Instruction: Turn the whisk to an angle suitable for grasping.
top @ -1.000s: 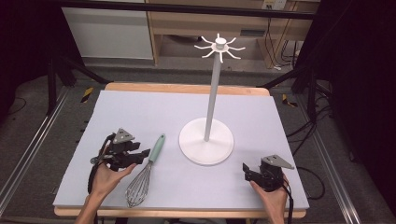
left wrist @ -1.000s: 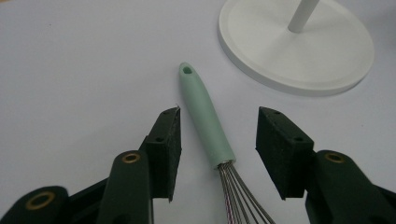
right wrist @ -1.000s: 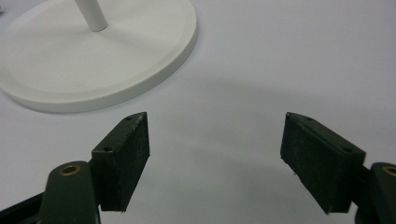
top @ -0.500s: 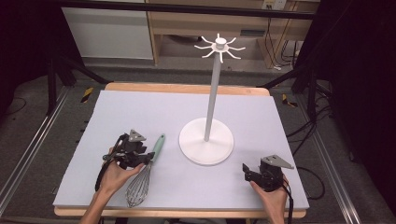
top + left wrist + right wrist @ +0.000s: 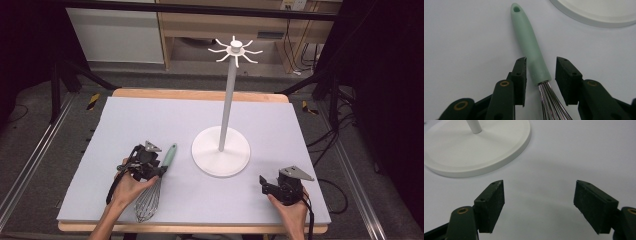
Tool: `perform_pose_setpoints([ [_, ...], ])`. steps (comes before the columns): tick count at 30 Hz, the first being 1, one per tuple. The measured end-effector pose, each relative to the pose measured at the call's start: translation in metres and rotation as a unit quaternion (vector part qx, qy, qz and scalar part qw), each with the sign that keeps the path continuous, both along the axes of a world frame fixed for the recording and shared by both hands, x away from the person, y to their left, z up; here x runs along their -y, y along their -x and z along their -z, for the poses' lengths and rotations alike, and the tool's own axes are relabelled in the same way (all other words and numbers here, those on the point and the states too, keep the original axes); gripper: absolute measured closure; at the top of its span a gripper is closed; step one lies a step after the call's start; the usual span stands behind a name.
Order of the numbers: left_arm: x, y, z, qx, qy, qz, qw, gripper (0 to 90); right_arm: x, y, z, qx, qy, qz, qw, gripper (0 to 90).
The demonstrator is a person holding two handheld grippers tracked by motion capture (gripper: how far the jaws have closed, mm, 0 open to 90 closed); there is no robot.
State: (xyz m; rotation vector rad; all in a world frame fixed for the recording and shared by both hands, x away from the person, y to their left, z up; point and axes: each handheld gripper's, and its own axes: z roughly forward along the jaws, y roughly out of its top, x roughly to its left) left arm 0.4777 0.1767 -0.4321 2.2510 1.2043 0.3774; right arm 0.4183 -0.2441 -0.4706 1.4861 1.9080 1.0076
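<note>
High view: whisk (image 5: 152,187) lies at seven o'clock from the hook stand (image 5: 221,150) on the bench (image 5: 150,120).

Left gripper (image 5: 540,72) view: jaws apart, straddling the mint handle, probably for lifting.

Right gripper (image 5: 540,202) view: jaws wide apart, empty.

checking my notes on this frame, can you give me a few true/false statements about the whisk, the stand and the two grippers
1. The left gripper has its fingers either side of the whisk handle, not yet closed. True.
2. The whisk hangs from the white stand. False: it lies flat on the grey mat.
3. The right gripper holds the stand's pole. False: it is open and holds nothing, near the stand's base.
4. The whisk handle is pale green with a hole at its end. True.
5. The stand lies tipped over. False: it stands upright.
</note>
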Motion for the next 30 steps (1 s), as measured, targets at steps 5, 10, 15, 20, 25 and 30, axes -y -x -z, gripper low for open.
perform_pose_setpoints([
  [5, 0.003, -0.003, 0.005, -0.008, -0.012, -0.001, 0.9999, 60.3, 0.0, 0.0, 0.0, -0.001, -0.002, 0.001, 1.0, 24.9],
  [10, 0.003, -0.005, 0.009, -0.017, -0.016, -0.002, 0.9997, 60.4, 0.001, 0.0, 0.0, -0.001, 0.0, 0.001, 1.0, 24.7],
  [15, 0.004, -0.007, 0.014, -0.028, -0.02, 0.0, 0.9994, 61.2, 0.001, -0.001, 0.001, -0.003, 0.001, -0.001, 1.0, 24.4],
  [20, 0.007, -0.01, 0.018, -0.036, -0.023, -0.003, 0.9991, 60.9, 0.002, -0.001, 0.001, -0.004, 0.0, 0.001, 1.0, 24.4],
  [25, 0.01, -0.013, 0.02, -0.052, -0.024, -0.002, 0.9983, 61.0, 0.002, -0.001, 0.001, -0.006, -0.002, 0.001, 1.0, 24.4],
  [30, 0.011, -0.015, 0.022, -0.059, -0.029, -0.011, 0.9978, 62.4, 0.002, -0.001, 0.001, -0.007, -0.003, 0.001, 1.0, 24.4],
])
